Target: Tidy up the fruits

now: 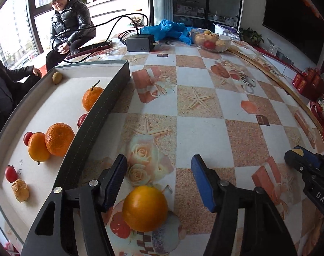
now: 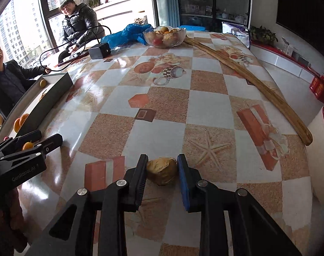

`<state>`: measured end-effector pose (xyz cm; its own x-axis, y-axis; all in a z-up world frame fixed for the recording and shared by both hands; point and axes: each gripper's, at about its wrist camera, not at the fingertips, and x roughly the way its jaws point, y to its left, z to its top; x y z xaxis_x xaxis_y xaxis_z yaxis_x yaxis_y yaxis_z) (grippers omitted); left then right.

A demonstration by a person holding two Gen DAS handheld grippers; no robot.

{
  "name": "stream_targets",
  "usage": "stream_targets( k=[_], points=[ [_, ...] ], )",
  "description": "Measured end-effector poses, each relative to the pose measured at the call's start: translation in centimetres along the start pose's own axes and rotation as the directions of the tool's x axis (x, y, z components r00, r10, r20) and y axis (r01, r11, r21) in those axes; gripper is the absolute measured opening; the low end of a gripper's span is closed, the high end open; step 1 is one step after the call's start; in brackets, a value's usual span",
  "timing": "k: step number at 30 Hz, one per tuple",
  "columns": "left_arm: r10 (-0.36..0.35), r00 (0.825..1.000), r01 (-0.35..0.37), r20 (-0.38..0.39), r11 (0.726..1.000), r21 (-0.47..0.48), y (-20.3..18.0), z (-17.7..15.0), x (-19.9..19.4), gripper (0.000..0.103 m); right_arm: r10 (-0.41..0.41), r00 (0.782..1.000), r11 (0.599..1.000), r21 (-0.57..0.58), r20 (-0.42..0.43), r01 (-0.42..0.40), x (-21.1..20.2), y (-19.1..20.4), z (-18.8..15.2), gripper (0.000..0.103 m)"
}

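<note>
While the right gripper (image 2: 162, 170) pinches a tan walnut-like fruit (image 2: 162, 171) above the tablecloth, the left gripper (image 1: 159, 183), fingers spread, straddles an orange (image 1: 144, 208) without touching it; both probably go next to the tray (image 1: 102, 104) at ten o'clock.

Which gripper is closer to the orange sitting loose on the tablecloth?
Left. The left gripper has its open fingers on either side of the orange; the right gripper is off to the side, shut on a tan wrinkled fruit.

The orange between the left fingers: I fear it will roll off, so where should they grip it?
Grip the orange across its widest middle, coming down from above; it is round, sits loose on the table, and already lies between the open fingers.
</note>
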<state>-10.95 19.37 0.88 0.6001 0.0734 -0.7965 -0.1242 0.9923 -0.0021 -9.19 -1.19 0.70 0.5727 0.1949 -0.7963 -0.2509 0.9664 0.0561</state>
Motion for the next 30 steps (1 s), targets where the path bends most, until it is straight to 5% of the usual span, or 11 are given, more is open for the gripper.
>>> stream_targets(
  k=[4,5,7,15,20,24,30],
  points=[
    [-0.038,0.999,0.038,0.025,0.999,-0.02,0.7,-0.5,-1.0,0.067,-0.015,1.0,0.999,-0.045,0.009,0.015,-0.2,0.5,-0.7,0.037],
    [-0.048,0.998,0.049,0.037,0.998,-0.025,1.0,-0.6,-1.4,0.071,-0.012,1.0,0.999,-0.046,0.008,0.012,-0.2,0.5,-0.9,0.064],
    [-0.051,0.997,0.053,0.066,0.998,-0.034,1.5,-0.8,-2.1,0.08,0.007,1.0,1.0,-0.023,0.024,-0.007,-0.6,0.0,-1.2,0.089],
    [-0.014,1.0,0.014,0.013,1.0,-0.019,0.4,-0.7,-0.9,0.079,0.056,0.998,0.994,0.092,0.033,-0.059,-0.8,-2.2,-1.3,0.089],
    [0.014,1.0,-0.013,0.026,1.0,-0.016,-0.2,-1.0,-0.5,0.065,0.036,0.999,0.999,0.036,0.024,-0.037,-0.7,-1.0,-1.3,0.089],
    [0.02,1.0,-0.019,0.023,1.0,-0.018,-0.5,-0.9,-0.4,0.065,0.014,1.0,1.0,-0.02,0.0,-0.014,0.1,0.2,-0.8,0.089],
    [0.018,1.0,-0.018,0.012,1.0,-0.022,-0.7,-0.5,-0.2,0.065,-0.033,0.999,0.999,-0.019,0.004,0.033,0.2,0.5,-0.5,0.071]
  ],
)
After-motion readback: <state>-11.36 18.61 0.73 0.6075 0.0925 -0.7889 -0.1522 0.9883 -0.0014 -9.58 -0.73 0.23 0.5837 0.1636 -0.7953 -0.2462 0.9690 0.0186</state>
